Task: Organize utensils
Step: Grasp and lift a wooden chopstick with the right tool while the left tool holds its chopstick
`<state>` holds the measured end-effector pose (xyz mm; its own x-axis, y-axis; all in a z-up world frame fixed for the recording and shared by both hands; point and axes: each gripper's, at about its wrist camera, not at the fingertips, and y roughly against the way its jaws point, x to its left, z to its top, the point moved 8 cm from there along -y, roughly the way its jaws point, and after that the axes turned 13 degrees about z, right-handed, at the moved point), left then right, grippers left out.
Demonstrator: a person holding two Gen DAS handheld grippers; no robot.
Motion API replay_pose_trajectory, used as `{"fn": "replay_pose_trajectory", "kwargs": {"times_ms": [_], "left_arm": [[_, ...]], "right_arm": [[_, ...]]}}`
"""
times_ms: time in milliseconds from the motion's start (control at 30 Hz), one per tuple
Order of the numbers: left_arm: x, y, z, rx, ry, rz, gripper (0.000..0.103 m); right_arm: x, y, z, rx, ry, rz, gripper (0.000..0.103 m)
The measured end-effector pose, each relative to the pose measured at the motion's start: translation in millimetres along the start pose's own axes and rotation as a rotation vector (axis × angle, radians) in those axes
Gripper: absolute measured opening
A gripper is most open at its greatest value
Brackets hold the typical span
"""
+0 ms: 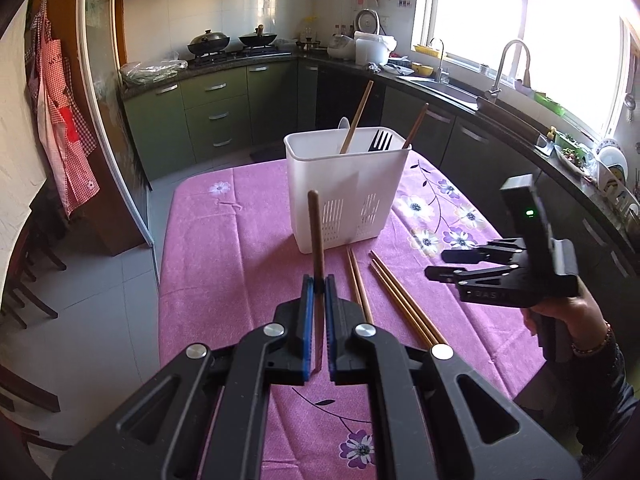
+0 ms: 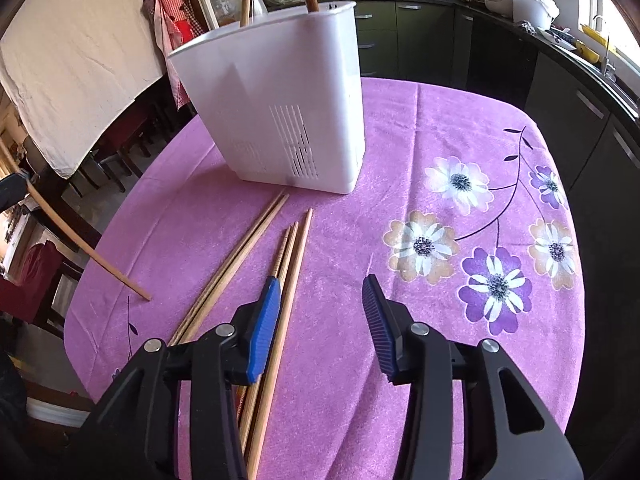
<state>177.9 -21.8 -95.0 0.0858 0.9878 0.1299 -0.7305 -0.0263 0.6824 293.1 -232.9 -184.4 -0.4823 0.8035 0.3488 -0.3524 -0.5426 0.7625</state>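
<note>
Over the purple tablecloth (image 1: 224, 248), we are clamping one chopstick (image 1: 317, 240) in our left gripper (image 1: 318, 284); our right gripper (image 2: 320, 296) is gaping empty above loose chopsticks (image 2: 256, 256).

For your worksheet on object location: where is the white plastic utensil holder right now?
In the left wrist view, the white plastic utensil holder stands upright mid-table on the purple floral tablecloth, just beyond the loose wooden chopsticks.

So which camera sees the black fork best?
The left wrist view: the black fork pokes its tines above the rim of the white holder. In the right wrist view the holder's wall hides the fork.
</note>
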Motion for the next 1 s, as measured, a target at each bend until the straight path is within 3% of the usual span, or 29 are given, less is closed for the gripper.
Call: {"fn": "replay_pose_trajectory", "kwargs": {"times_ms": [33, 300, 467, 833, 1000], "left_arm": [[-0.1, -0.1, -0.1, 0.000, -0.003, 0.000, 0.006], [0.0, -0.5, -0.6, -0.001, -0.008, -0.002, 0.006], [1.1, -1.0, -0.7, -0.001, -0.007, 0.000, 0.006], [1.1, 0.1, -0.8, -0.003, -0.011, -0.001, 0.006], [1.9, 0.5, -0.5, -0.005, -0.010, 0.002, 0.006]], "right_arm": [[-0.2, -6.4, 0.3, 0.015, -0.001, 0.001, 0.033], [-1.5, -46.0, 5.3, 0.100, -0.022, 0.029, 0.027], [-2.2, -61.1, 5.4, 0.143, -0.010, 0.001, 0.021], [20.3, -82.1, 4.5, 0.195, 0.074, -0.103, 0.021], [34.0, -97.3, 7.5, 0.200, 0.077, -0.105, 0.009]]}}
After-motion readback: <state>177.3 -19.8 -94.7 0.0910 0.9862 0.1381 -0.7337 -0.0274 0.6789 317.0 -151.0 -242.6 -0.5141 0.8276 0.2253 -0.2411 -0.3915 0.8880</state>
